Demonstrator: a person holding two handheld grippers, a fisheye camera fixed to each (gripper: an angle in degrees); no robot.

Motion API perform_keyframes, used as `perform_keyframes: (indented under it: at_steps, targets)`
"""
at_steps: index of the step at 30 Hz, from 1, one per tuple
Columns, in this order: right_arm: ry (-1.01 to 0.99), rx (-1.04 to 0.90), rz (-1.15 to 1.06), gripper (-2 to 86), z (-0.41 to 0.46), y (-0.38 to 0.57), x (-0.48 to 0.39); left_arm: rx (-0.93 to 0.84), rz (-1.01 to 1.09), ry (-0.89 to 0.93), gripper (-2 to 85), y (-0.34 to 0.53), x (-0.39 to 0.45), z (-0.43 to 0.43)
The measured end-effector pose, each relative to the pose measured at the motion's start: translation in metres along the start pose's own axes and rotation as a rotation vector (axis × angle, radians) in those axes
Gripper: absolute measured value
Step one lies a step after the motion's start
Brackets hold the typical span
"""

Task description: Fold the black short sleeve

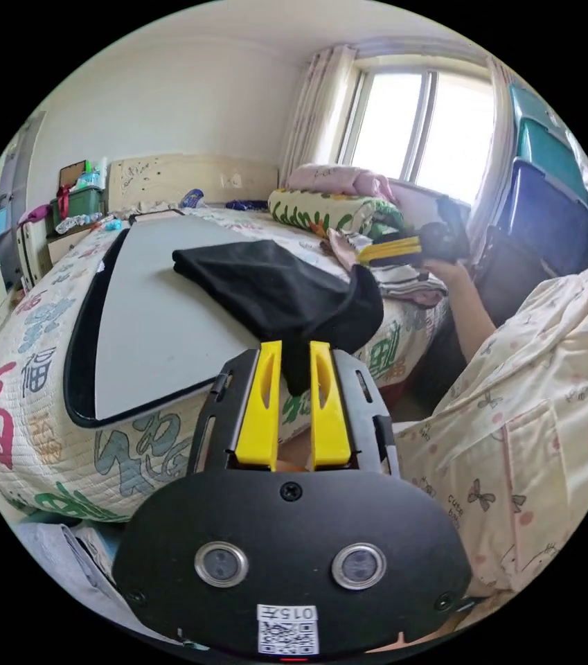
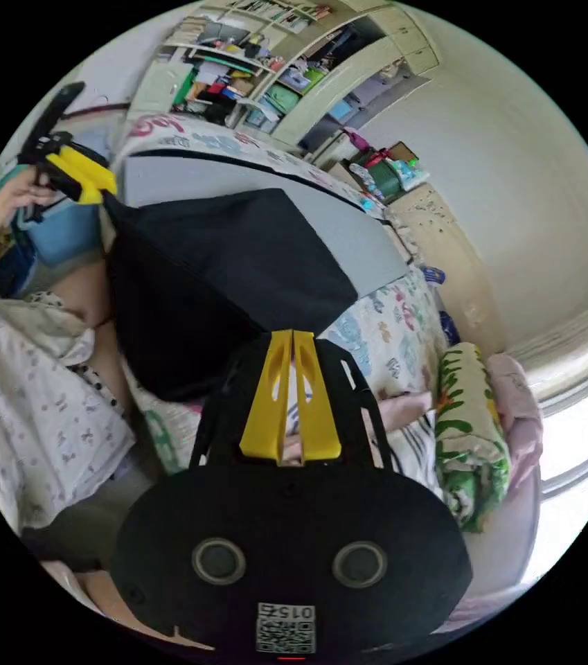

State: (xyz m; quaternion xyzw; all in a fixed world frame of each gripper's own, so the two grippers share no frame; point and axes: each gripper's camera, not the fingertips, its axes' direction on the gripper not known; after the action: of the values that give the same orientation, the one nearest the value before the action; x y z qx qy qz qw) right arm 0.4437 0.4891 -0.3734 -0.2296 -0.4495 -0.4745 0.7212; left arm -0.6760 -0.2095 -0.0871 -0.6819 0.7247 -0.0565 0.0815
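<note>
Yellow jaws of the left hand-held gripper (image 1: 296,350) nearly closed, pinching a fold of the black short-sleeve cotton shirt (image 1: 273,287); the shirt stretches toward 11 o'clock across a grey black-edged board (image 1: 148,325) on the quilted printed bed (image 1: 27,388). Right hand-held gripper (image 2: 293,337) clamps another edge at 6 o'clock. Window (image 1: 418,125) beyond.

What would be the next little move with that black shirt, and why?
Probably draw both grippers apart and lay the black shirt flat on the grey board. The left gripper and right gripper each pinch an edge, but the cloth sags bunched, partly off the board's edge.
</note>
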Motion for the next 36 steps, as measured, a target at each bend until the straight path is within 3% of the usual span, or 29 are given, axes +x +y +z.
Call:
perform_keyframes:
  at_steps: [3, 8, 11, 36]
  targets:
    - [0.368, -0.042, 0.020, -1.0, 0.099, -0.057, -0.008, 0.057, -0.036, -0.047, 6.3, -0.006, 0.006, 0.007]
    - [0.509, -0.232, -0.130, -1.0, 0.245, -0.100, -0.037, 0.031, -0.072, -0.022, 7.2, 0.000, 0.010, 0.024]
    - [0.837, -0.303, -0.259, -1.0, 0.314, -0.088, -0.064, -0.002, -0.093, -0.012, 7.6, 0.018, 0.005, 0.027]
    - [0.834, -0.316, -0.256, -1.0, 0.391, 0.023, 0.040, 0.025, -0.177, 0.041, 7.1, 0.039, -0.020, 0.042]
